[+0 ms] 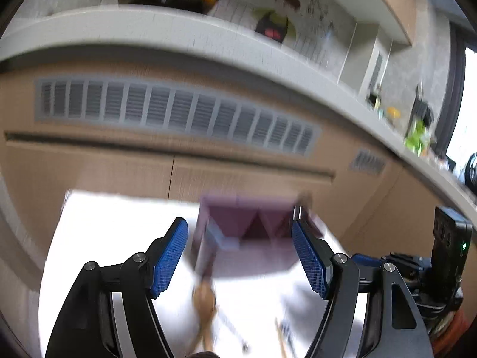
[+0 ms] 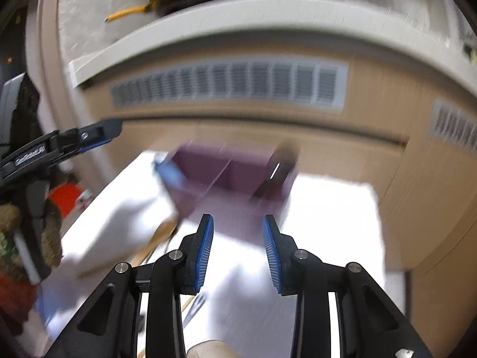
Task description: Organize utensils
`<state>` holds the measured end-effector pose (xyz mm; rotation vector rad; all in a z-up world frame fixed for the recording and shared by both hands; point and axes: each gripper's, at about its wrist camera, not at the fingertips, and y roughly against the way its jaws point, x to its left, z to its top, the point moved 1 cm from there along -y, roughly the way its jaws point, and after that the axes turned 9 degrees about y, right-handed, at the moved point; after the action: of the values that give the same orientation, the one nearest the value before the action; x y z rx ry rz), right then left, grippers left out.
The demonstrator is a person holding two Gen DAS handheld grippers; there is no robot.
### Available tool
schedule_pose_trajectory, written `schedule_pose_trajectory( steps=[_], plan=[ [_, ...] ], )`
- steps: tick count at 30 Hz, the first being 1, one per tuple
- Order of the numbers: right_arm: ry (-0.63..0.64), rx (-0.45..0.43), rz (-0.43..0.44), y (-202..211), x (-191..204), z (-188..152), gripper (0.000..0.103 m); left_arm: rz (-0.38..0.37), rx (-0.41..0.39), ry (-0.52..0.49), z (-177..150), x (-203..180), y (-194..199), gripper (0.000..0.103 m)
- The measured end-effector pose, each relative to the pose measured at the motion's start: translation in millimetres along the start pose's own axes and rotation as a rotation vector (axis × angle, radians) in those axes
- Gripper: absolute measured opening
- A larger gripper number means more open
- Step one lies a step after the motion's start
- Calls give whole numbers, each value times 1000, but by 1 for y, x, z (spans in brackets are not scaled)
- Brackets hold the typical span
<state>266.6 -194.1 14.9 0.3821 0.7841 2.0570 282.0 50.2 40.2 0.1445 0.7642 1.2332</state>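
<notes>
Wide-spread jaws of the left gripper (image 1: 240, 256) and part-open jaws of the right gripper (image 2: 238, 253) hold nothing; blurred wooden utensils (image 1: 204, 298) lie on the white bench (image 1: 119, 238) before the purple organizer (image 1: 244, 223) — judged light, stiff, best taken mid-handle.

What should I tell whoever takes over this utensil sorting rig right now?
Left gripper: open wide, empty. Right gripper: open, narrower, empty.
Purple divided organizer sits at the far side of the white table, ahead of both grippers. It already holds a dark item on its right side and something pale blue on its left.
Wooden-handled utensils lie loose on the table in front of it; the frames are too blurred to name or count them.
Left: put those in the organizer.
</notes>
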Motion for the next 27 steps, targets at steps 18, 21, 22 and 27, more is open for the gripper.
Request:
schedule_pose_trajectory(
  steps=[18, 21, 22, 27],
  plan=[
    [520, 235, 562, 8, 184, -105, 32, 245, 44, 120, -98, 86, 116, 72],
    [657, 234, 550, 4, 209, -113, 32, 246, 16, 148, -101, 94, 134, 72],
    [682, 238, 535, 1, 213, -114, 32, 249, 13, 152, -102, 96, 137, 72],
    [805, 186, 386, -12, 234, -116, 32, 245, 3, 197, -106, 109, 149, 72]
  ],
)
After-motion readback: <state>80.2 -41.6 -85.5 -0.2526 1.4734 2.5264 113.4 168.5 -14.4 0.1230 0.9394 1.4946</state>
